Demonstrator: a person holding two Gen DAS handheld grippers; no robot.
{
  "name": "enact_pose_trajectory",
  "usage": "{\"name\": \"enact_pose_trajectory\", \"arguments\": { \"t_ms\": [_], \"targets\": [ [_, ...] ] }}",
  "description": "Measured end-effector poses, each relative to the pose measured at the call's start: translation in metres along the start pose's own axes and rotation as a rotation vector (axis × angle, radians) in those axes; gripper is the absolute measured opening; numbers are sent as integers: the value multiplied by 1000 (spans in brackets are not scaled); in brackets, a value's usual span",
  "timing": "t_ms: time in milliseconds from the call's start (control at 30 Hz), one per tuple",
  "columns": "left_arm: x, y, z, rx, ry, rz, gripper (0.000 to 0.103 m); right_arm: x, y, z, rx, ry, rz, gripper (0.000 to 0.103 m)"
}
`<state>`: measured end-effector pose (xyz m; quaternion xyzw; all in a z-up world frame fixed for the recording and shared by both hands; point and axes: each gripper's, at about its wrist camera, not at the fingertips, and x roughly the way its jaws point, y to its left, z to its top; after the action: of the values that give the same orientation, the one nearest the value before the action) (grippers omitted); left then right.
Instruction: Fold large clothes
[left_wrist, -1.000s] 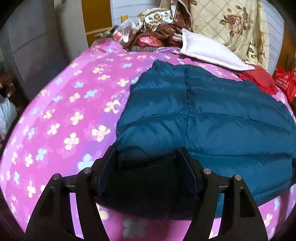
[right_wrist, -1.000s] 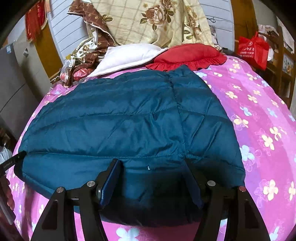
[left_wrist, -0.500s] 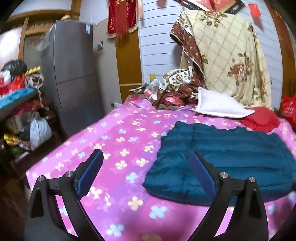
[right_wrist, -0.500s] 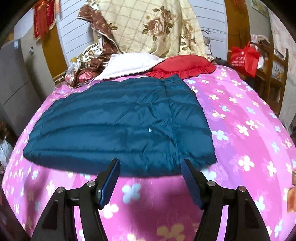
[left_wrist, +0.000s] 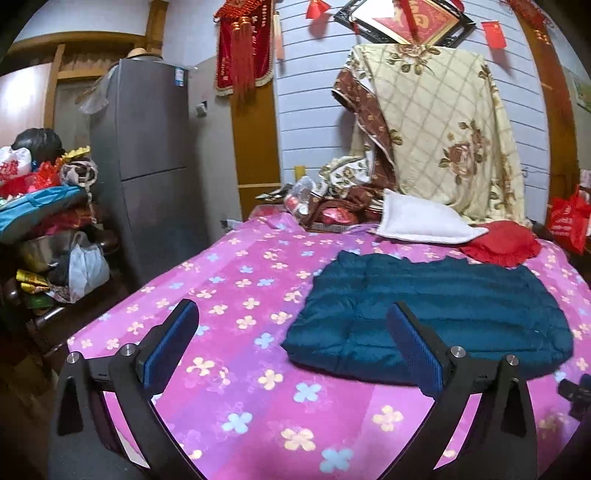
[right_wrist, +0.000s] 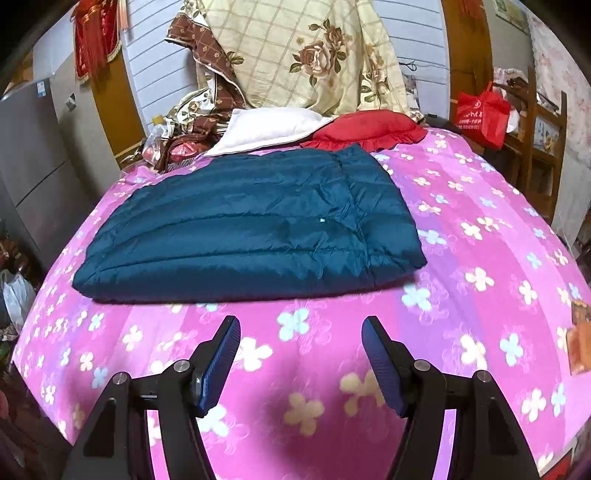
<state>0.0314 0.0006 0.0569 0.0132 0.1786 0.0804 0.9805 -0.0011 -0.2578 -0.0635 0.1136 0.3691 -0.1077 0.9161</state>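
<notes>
A dark teal quilted jacket (left_wrist: 480, 302) (right_wrist: 251, 229) lies folded flat in a wide rectangle on the pink flowered bed cover (left_wrist: 229, 295) (right_wrist: 480, 240). My left gripper (left_wrist: 291, 308) hovers off the jacket's near left corner, its jaws opening wide with nothing between them. My right gripper (right_wrist: 301, 323) hangs over bare bed cover in front of the jacket's near edge. It is open, empty and not touching the fabric.
A white pillow (left_wrist: 424, 221) and a red cushion (right_wrist: 369, 127) lie just behind the jacket, below a hanging floral quilt (left_wrist: 443, 129). A grey fridge (left_wrist: 147, 166) and cluttered shelves (left_wrist: 44, 221) stand left of the bed. A red bag (right_wrist: 480, 114) hangs at right.
Both grippers have drawn back from the jacket's near edge, which lay between their jaws a second ago. The left one let go, opened wide and rose. The jacket now lies free.
</notes>
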Motion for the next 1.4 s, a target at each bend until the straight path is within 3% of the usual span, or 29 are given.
{"name": "enact_pose_trajectory", "arguments": {
  "t_ms": [600, 1400],
  "targets": [
    [-12, -19, -14, 40, 135, -133, 102, -15, 11, -18, -17, 33, -52, 66],
    [-41, -30, -22, 84, 141, -214, 102, -36, 21, -36, -42, 46, -83, 66]
  ]
}}
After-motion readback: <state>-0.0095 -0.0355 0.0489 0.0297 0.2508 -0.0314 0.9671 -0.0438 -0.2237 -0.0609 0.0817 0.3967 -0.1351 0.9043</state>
